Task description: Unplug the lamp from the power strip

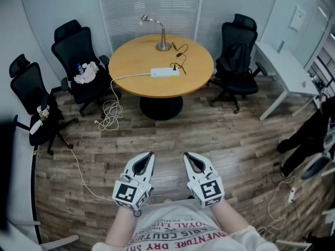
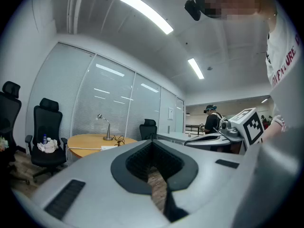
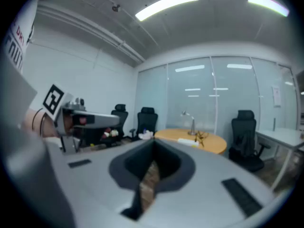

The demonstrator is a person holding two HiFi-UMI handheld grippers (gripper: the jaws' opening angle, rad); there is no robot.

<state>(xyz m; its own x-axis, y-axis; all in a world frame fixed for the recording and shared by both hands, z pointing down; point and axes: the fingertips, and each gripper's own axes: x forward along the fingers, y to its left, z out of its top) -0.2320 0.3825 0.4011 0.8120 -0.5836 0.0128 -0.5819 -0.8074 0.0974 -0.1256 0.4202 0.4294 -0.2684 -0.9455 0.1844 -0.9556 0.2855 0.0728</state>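
Head view: both hand-held grippers sit low and close to the person's body. The left gripper (image 1: 148, 158) and the right gripper (image 1: 188, 157) each have their jaws clenched together on nothing, and only floor shows through the slits. The slim silver gooseneck desk lamp (image 1: 162, 35) stands well ahead of both tips, at the far side of the round wooden table (image 1: 131, 85). The long white power strip (image 1: 165, 72) lies nearer, just short of the lamp. The lamp's thin black cord (image 1: 181, 59) loops between them, but its plug is too small to make out from here.

I see several ways this could slip:

- **Tripping:** the loose white cable (image 1: 109, 113) is heaped on the floor ahead and left of the left gripper. A foot caught in it would yank the strip off the table.
- **Sliding strip:** the strip looks light, so pulling the plug with one gripper while the other isn't bracing it would probably drag the strip along.
- **Wrong grip:** pinching the cord instead of the plug head could strain the cord or topple the lamp.
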